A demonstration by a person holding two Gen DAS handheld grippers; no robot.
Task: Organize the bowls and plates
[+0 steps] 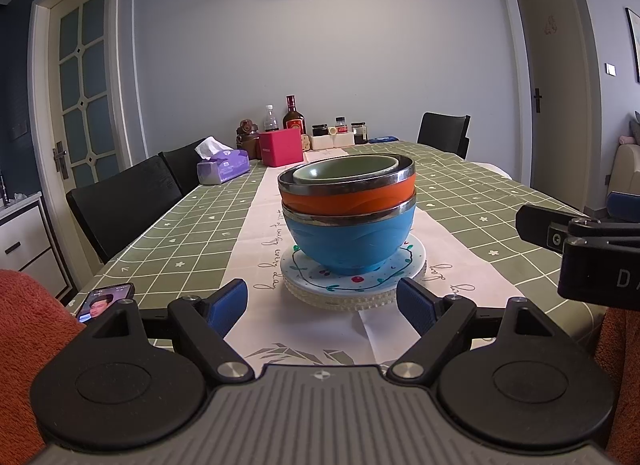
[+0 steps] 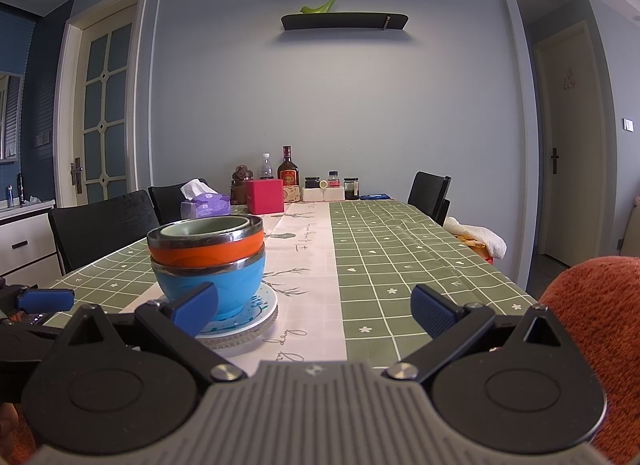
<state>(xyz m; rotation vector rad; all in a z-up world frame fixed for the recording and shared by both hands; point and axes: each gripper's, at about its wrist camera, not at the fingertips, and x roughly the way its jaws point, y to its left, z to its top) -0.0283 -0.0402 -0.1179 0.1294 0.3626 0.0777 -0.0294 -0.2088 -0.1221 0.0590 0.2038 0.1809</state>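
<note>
Green checked cloth covers the table [image 1: 500, 201]. Seen from the left wrist, the left gripper [image 1: 322, 305] gapes empty before stacked plates [image 1: 384, 281] bearing a blue bowl [image 1: 348, 241], orange bowl [image 1: 348, 197] and green bowl [image 1: 344, 171]. Seen from the right wrist, the right gripper [image 2: 314, 311] spreads wide, holding nothing, with the stack ahead-left.

blue-grey wall [image 2: 340, 105] | dark shelf [image 2: 344, 21] | glass door [image 2: 106, 113] | black chairs [image 2: 104, 225]
</note>
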